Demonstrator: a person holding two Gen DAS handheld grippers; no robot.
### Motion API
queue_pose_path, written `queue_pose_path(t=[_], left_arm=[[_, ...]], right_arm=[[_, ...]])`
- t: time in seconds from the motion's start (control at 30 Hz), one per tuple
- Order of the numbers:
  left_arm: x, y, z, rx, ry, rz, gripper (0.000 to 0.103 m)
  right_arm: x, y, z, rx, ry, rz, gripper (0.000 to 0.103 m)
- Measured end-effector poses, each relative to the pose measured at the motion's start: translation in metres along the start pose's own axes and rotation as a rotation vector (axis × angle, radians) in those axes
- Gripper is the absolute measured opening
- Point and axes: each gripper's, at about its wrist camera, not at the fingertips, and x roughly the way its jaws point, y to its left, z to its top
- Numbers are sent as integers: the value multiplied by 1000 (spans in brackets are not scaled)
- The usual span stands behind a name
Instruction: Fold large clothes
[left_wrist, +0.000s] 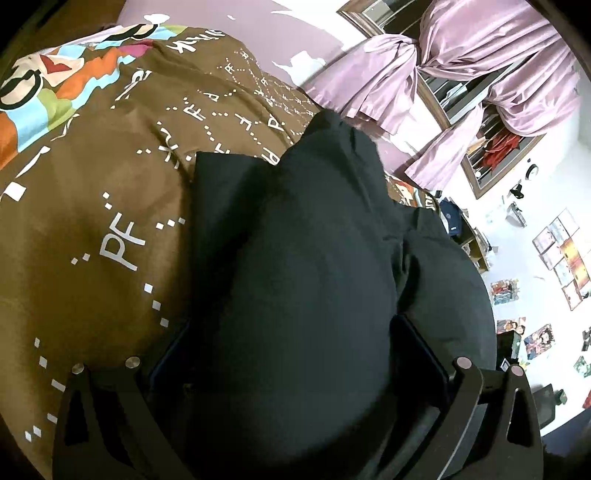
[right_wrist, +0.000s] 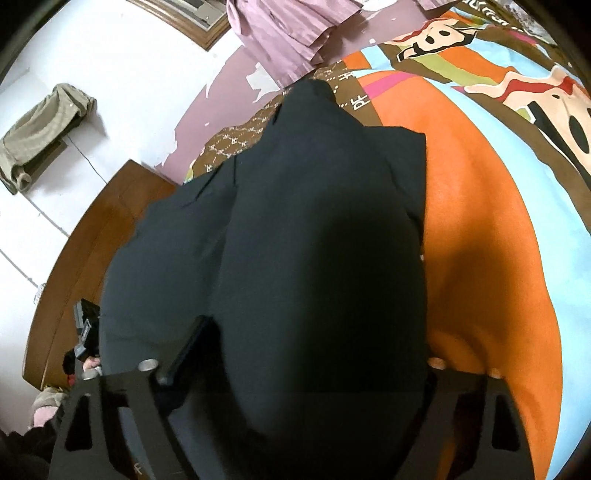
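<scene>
A large black garment (left_wrist: 306, 266) lies partly folded on the bed, stretching away from both grippers; it also shows in the right wrist view (right_wrist: 317, 236). My left gripper (left_wrist: 295, 354) has its fingers on either side of a thick bunch of the black cloth and is shut on it. My right gripper (right_wrist: 299, 354) grips the cloth the same way; its left finger (right_wrist: 184, 347) shows, the right one is hidden behind the fabric. The other gripper (right_wrist: 86, 332) shows at the garment's left edge.
The bed has a brown bedspread with white letters (left_wrist: 110, 184) and an orange and blue cartoon pattern (right_wrist: 480, 221). Pink curtains (left_wrist: 461, 74) hang at a window beyond the bed. A wooden bed frame (right_wrist: 92, 240) and white wall with hanging cloth (right_wrist: 40, 129) lie to the left.
</scene>
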Motion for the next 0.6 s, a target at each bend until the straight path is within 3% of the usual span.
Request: queue_pose_path(t=[0.3, 0.5, 0.6], left_arm=[[-1, -11, -8, 3, -17, 29, 73], [-13, -19, -12, -3, -67, 14, 42], [-27, -25, -13, -22, -115, -33, 29]], right_arm=[[-6, 14, -4, 15, -46, -9, 45], [-14, 39, -4, -65, -97, -49, 26], [-21, 56, -4, -125, -135, -63, 22]])
